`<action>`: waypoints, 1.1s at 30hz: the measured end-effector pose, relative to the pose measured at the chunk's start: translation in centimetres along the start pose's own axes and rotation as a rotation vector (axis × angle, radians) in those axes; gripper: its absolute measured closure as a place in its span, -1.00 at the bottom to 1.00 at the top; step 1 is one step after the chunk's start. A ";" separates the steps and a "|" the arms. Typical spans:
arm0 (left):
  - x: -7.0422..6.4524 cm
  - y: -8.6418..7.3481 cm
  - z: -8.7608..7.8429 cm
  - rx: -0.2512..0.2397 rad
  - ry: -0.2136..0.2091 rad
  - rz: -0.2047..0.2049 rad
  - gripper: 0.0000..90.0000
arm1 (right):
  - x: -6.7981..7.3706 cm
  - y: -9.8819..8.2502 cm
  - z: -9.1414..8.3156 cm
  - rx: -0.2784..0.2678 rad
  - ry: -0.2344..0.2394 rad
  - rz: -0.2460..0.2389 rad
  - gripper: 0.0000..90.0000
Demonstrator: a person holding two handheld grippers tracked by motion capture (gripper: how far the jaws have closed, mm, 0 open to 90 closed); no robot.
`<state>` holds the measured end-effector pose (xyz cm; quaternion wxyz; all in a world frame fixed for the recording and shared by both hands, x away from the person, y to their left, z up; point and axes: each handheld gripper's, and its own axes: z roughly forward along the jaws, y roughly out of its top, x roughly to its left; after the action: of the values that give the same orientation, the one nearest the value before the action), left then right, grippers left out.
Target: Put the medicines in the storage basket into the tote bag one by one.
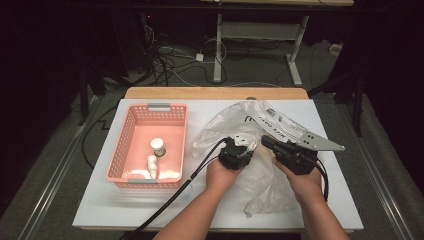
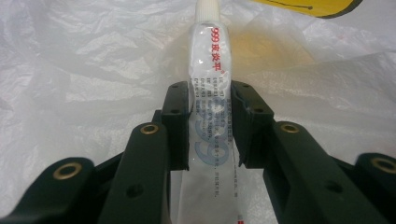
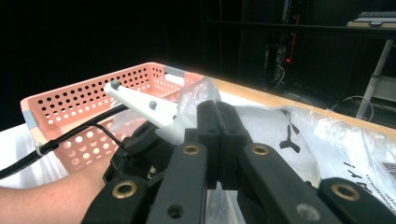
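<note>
1. L gripper (image 2: pixel 210 100): in its own view we see both jaws pressed on the sides of a soft white tube (image 2: pixel 211 107), so it's clamped on the tube. The tube runs up between the pads w/ its white cap end pointing away; its flat tail comes back toward the camera.
2. R gripper (image 3: pixel 217 112): we see its jaws fully together, pinching an edge of the thin clear plastic bag (image 3: pixel 196 95).
3. From the high view, both grippers sit mid-table, L gripper (image 1: pixel 239 145) just beside R gripper (image 1: pixel 272 143), both at the bag (image 1: pixel 235 117), which spreads crumpled under and around them. Behind the tube it's bag film everywhere, so the tube is at/inside the bag; we can't tell which layer.
4. Around: pink perforated basket (image 1: pixel 131 131) to the left on the white table (image 1: pixel 95 210), near but apart from the bag. In it: a small white bottle (image 1: pixel 158 146) and another white tube-like item (image 1: pixel 152 166).
5. In the way: bag folds crowd the L gripper.
6. Writing: tube reads "999" in red plus red Chinese chars, big blue "999" lower down; small print unreadable. Bag has black print and a label strip, too small to read. Yellow shape (image 2: pixel 322 7) w/ black line sits beyond the tube.
</note>
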<state>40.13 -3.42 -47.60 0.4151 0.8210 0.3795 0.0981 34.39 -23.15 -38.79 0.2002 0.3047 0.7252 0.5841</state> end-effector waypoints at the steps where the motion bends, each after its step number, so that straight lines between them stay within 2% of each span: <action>1: 0.2 0.1 0.0 0.000 0.001 0.021 0.49 | 0.0 0.0 0.0 0.000 0.000 0.000 1.00; 3: 0.3 0.1 0.0 -0.003 -0.007 0.033 0.45 | 0.0 0.0 0.0 0.001 -0.001 0.002 1.00; 4: 0.4 0.2 -0.1 -0.001 -0.014 0.059 0.42 | -0.1 0.0 0.0 0.001 -0.001 0.002 1.00; 5: 0.2 0.1 -0.2 -0.012 -0.008 0.037 0.36 | -0.1 0.0 0.0 0.001 -0.001 0.001 1.00; 6: -0.2 0.1 -0.3 -0.010 -0.019 -0.007 0.35 | -0.1 -0.1 0.0 0.002 -0.001 0.001 1.00; 9: -0.4 0.2 -1.1 -0.004 -0.015 0.033 0.26 | -0.1 -0.1 0.0 0.006 -0.002 0.002 1.00; 12: -0.7 0.0 -1.8 -0.013 -0.034 0.033 0.13 | -0.1 -0.2 0.1 0.009 -0.001 0.001 1.00; 14: -0.7 -0.1 -2.3 -0.014 -0.044 0.039 0.11 | -0.1 -0.2 0.1 0.009 -0.002 0.002 1.00; 16: -0.7 -0.4 -2.7 -0.005 -0.072 0.032 0.04 | -0.1 -0.3 0.1 0.013 -0.002 -0.001 1.00; 19: -0.9 -0.9 -3.3 0.002 -0.078 0.052 -0.05 | -0.1 -0.3 0.1 0.016 -0.004 -0.001 1.00; 24: -0.9 -1.9 -4.4 -0.001 -0.107 0.048 -0.16 | -0.2 -0.4 0.0 0.019 -0.017 0.002 1.00; 26: -1.0 -2.3 -4.8 0.002 -0.115 0.064 -0.17 | -0.3 -0.4 0.0 0.020 -0.018 -0.005 1.00; 33: -1.0 -3.2 -6.3 -0.013 -0.135 0.053 -0.48 | -0.1 -0.7 0.1 0.034 -0.024 -0.001 1.00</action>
<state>34.68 0.84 -45.86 0.4424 0.8328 0.3280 0.0558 34.41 -23.22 -39.53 0.2041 0.3146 0.7328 0.5678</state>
